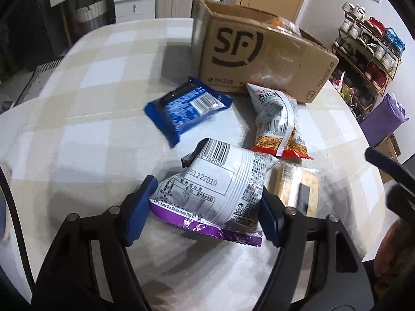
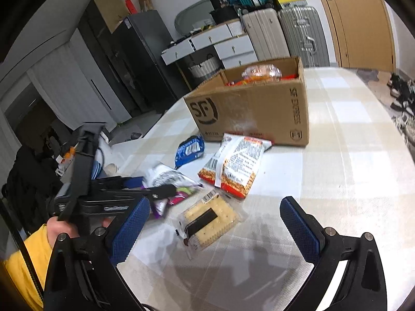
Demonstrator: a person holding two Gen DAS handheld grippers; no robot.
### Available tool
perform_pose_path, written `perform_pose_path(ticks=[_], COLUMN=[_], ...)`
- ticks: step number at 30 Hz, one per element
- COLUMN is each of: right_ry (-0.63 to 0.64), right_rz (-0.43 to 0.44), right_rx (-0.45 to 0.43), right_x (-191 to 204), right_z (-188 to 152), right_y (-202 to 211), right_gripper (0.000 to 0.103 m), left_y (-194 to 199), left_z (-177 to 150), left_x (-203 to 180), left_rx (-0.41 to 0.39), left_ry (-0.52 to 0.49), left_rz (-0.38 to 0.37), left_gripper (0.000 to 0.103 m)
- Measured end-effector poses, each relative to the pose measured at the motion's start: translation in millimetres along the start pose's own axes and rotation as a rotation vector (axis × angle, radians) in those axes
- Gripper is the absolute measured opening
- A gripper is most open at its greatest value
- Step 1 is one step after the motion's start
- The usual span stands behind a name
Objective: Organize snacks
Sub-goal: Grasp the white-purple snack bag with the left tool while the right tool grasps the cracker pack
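On the checked tablecloth (image 1: 90,129) a white snack bag with a purple bottom edge (image 1: 207,181) lies between the blue pads of my left gripper (image 1: 205,207), which press on both of its sides. The right wrist view shows that left gripper (image 2: 135,194) at the left, over the same bag (image 2: 168,178). My right gripper (image 2: 215,202) is open and holds nothing, with a clear cracker pack (image 2: 210,217) lying just beyond its fingers. A blue pack (image 1: 186,111) and a red-orange stick-snack bag (image 1: 280,127) lie in front of the open cardboard box (image 1: 259,59), which holds snacks.
A shoe rack (image 1: 368,49) and a purple bag (image 1: 386,121) stand past the table's right edge. Suitcases (image 2: 301,33) and white drawers (image 2: 220,41) line the far wall. A hand with a yellow sleeve (image 2: 26,259) holds the left gripper.
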State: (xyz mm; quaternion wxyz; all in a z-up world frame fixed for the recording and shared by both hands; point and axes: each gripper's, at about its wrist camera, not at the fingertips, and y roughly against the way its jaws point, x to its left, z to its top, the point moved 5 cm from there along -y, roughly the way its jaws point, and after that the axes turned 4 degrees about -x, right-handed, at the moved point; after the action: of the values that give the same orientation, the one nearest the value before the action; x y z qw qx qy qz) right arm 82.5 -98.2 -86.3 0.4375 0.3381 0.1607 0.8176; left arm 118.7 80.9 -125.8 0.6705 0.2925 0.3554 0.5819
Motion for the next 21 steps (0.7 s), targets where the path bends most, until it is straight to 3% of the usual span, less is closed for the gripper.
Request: perform_pose_path(ticks=[5, 9, 15, 21], right_ry=[-0.092, -0.066, -0.094, -0.068], right_rz=[0.011, -0.034, -0.168, -0.302], right_rx=[0.080, 0.119, 0.189, 0.228], right_x=[-5.5, 4.8, 15.4, 31.6], right_z=[-8.8, -14.5, -27.3, -39.3], right_y=[-15.7, -28.9, -54.6, -78.5], right_gripper=[0.102, 0.102, 0.102, 0.102], left_y=[26.3, 54.9, 89.4, 105.0], left_z=[-4.6, -8.6, -3.3, -3.1], left_x=[12.7, 23.9, 46.5, 75.6], left_rx=[-0.038, -0.093, -0.166, -0.185], left_ry=[0.039, 0.074, 0.135, 0.203], left_rz=[-0.010, -0.017, -0.010, -0.030], left_gripper=[0.070, 0.070, 0.070, 0.070])
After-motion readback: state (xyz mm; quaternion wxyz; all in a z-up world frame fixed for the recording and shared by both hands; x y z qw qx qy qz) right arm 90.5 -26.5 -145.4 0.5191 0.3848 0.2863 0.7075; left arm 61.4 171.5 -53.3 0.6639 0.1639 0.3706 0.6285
